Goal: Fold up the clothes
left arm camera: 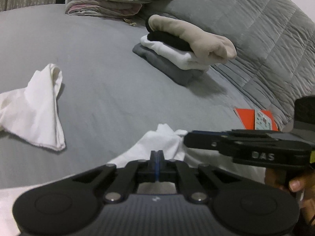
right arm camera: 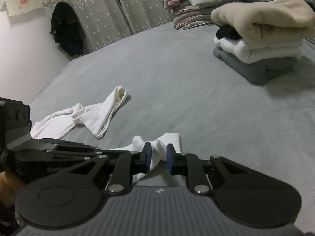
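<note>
A long white garment lies crumpled on the grey bed sheet (left arm camera: pixel 108 68), one end (left arm camera: pixel 39 114) spread at the left and the other end (left arm camera: pixel 161 137) bunched up close to me. My left gripper (left arm camera: pixel 157 153) has its jaws pressed together on the near bunch of that cloth. My right gripper (right arm camera: pixel 159 157) holds a fold of the same white garment (right arm camera: pixel 159 147) between its blue pads. In the left wrist view the right gripper (left arm camera: pixel 186 139) comes in from the right, its tip touching the cloth. The far end of the garment (right arm camera: pixel 98 116) lies flat.
A stack of folded clothes (left arm camera: pixel 187 47), beige on black, white and grey, sits at the back right. Rolled bedding (left arm camera: pixel 104 4) and a grey quilt (left arm camera: pixel 256 29) lie behind it. An orange card (left arm camera: pixel 254 118) lies beside the quilt. A dark garment (right arm camera: pixel 67 33) hangs by the curtain.
</note>
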Demonstrator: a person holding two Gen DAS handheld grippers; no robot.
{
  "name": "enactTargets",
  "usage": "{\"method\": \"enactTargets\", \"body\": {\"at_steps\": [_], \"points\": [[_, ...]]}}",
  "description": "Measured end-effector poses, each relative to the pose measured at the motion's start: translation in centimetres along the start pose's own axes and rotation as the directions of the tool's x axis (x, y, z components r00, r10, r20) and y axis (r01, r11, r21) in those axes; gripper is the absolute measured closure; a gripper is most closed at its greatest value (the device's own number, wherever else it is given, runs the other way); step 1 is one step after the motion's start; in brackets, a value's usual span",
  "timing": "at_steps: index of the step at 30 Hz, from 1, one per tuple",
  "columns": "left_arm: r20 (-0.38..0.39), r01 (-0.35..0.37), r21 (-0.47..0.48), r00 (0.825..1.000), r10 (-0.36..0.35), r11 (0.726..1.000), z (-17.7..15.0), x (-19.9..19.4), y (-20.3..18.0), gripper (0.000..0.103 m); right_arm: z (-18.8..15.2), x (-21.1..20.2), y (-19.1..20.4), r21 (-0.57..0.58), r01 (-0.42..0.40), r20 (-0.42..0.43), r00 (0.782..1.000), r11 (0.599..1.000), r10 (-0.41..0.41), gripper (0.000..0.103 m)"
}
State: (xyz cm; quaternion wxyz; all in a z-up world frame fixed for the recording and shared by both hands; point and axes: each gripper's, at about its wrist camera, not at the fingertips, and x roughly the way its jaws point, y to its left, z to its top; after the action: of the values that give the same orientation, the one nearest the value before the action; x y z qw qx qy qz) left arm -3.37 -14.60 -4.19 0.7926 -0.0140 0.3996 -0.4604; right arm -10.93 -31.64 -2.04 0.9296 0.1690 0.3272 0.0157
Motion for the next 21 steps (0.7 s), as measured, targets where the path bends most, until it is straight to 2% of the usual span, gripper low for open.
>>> {"method": "enactTargets", "body": {"at_steps": [1, 2, 3, 9, 13, 16, 18, 19, 20, 21], "points": [[0.003, -0.003, 0.004, 1.0, 0.003, 1.0, -0.1, -0.1, -0.2, 0.103, 0.0, 0.4, 0.1, -0.004, 0.006, -0.008, 1.0, 1.0, -0.006, 0.085], [0.007, -0.007, 0.008, 1.0, 0.007, 1.0, -0.2, -0.1, -0.3, 0.103, 0.0, 0.7, 0.1, -0.007, 0.019, -0.011, 1.0, 1.0, -0.019, 0.09], [0.012, -0.016, 0.009, 1.0, 0.016, 1.0, -0.3, -0.3, -0.4, 0.103, -0.1, 0.9, 0.2, -0.009, 0.038, -0.009, 0.999, 0.999, -0.038, 0.101], [-0.002, -0.082, 0.009, 0.997, 0.082, 0.997, -0.6, -1.0, 0.0, 0.103, -0.6, -1.4, -0.7, 0.047, 0.115, 0.03, 0.993, 0.992, -0.117, 0.101], [-0.029, -0.123, 0.02, 0.992, 0.124, 0.992, -0.9, -1.0, 0.4, 0.103, -2.0, -2.6, -2.7, 0.143, 0.152, -0.029, 0.988, 0.978, -0.15, 0.102], [-0.032, -0.128, 0.018, 0.991, 0.128, 0.992, -0.7, -1.2, 0.3, 0.103, -2.9, -3.1, -3.7, 0.188, 0.144, -0.066, 0.989, 0.971, -0.134, 0.102], [-0.031, -0.123, 0.015, 0.992, 0.124, 0.992, -0.3, -1.1, 0.1, 0.102, -2.9, -3.5, -3.9, 0.187, 0.136, -0.061, 0.99, 0.973, -0.127, 0.1], [-0.026, -0.119, 0.013, 0.993, 0.119, 0.993, 0.0, -1.2, 0.1, 0.102, -2.9, -3.7, -3.9, 0.184, 0.133, -0.057, 0.991, 0.974, -0.125, 0.097], [-0.023, -0.111, 0.008, 0.994, 0.111, 0.994, 0.3, -1.1, 0.1, 0.099, -2.8, -3.9, -3.9, 0.186, 0.13, -0.049, 0.991, 0.974, -0.123, 0.088], [-0.021, -0.102, 0.002, 0.995, 0.102, 0.995, 0.7, -1.0, 0.1, 0.098, -2.7, -4.0, -4.0, 0.192, 0.127, -0.04, 0.992, 0.973, -0.121, 0.088]]}}
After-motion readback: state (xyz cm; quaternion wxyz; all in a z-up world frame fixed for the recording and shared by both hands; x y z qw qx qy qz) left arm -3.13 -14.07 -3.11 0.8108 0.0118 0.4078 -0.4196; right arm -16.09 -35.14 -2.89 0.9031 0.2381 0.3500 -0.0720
